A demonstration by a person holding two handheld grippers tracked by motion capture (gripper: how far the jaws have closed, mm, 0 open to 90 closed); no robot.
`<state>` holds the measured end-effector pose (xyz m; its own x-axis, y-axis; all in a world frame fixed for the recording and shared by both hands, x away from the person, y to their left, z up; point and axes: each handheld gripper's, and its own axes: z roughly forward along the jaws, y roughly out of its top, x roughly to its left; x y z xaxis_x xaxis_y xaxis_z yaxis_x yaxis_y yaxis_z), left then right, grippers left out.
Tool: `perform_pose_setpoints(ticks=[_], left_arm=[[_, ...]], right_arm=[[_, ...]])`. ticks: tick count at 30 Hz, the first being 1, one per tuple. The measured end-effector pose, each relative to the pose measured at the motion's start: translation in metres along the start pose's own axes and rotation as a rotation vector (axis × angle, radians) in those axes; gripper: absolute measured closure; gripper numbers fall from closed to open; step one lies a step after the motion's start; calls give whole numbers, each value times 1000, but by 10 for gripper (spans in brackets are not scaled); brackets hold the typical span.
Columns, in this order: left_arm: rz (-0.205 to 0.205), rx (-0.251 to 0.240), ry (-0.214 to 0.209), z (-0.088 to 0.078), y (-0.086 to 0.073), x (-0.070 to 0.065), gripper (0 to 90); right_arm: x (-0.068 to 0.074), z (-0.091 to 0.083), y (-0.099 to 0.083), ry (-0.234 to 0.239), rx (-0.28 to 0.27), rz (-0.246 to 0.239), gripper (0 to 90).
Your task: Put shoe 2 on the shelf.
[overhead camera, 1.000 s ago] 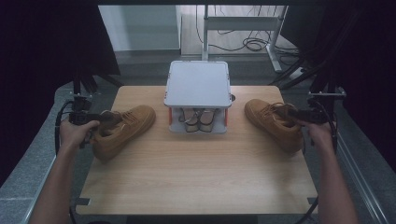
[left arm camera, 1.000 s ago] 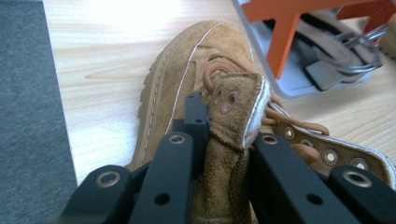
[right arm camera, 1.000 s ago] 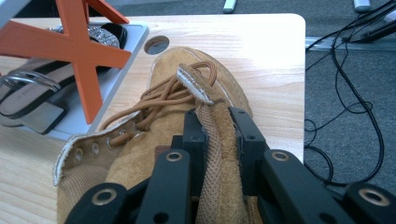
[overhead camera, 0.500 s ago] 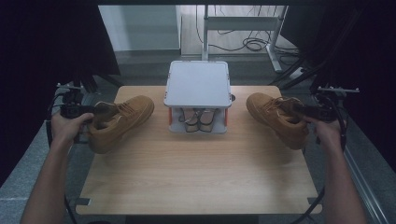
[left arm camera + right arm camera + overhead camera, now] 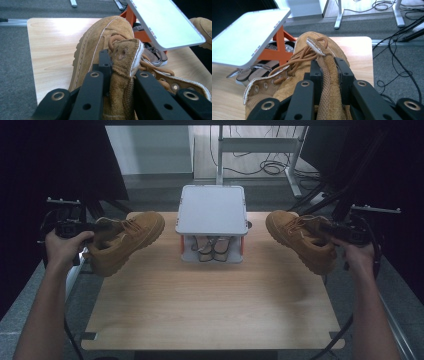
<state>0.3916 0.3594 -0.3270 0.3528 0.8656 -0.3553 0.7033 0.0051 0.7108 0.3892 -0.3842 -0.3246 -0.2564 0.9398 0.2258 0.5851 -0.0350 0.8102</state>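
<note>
Boots hang off the table on both sides, one in each gripper. The left gripper (image 5: 92, 227) is clamped on the tongue of the left boot (image 5: 125, 240), and in the left gripper view the jaws pinch that suede flap (image 5: 125, 65) from either side, so the boot dangles below and ahead of the claw with its toe pointing far and toward the middle. The right gripper (image 5: 325, 227) is likewise clamped on the tongue of the right boot (image 5: 300, 240); the right gripper view shows the padded strip (image 5: 327, 75) squeezed between the jaws, laces bunched just beyond.

Gripping the tongue probably makes sense because it is the one thin, soft part a narrow claw can close on, and it lets the heavy sole swing underneath, level enough to slide somewhere.

Between the boots, at the far middle of the table (image 5: 210, 310), stands a small rack (image 5: 212, 220) with a white top shelf on orange legs. Sandals (image 5: 212, 247) already sit on its lower level, so the top shelf looks like the likely spot for the boots. Each boot is near the rack but not touching it, left boot to its left, right boot to its right.
</note>
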Motion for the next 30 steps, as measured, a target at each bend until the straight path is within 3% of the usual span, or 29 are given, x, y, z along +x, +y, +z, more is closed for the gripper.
perform_pose_setpoints(ticks=[19, 30], left_arm=[[9, -81, -15, -20, 31, -22, 824], [5, -127, -26, -20, 66, -48, 823]], right_arm=[[7, -32, 32, -5, -105, 38, 786], [36, -26, 58, 13, -148, 64, 786]])
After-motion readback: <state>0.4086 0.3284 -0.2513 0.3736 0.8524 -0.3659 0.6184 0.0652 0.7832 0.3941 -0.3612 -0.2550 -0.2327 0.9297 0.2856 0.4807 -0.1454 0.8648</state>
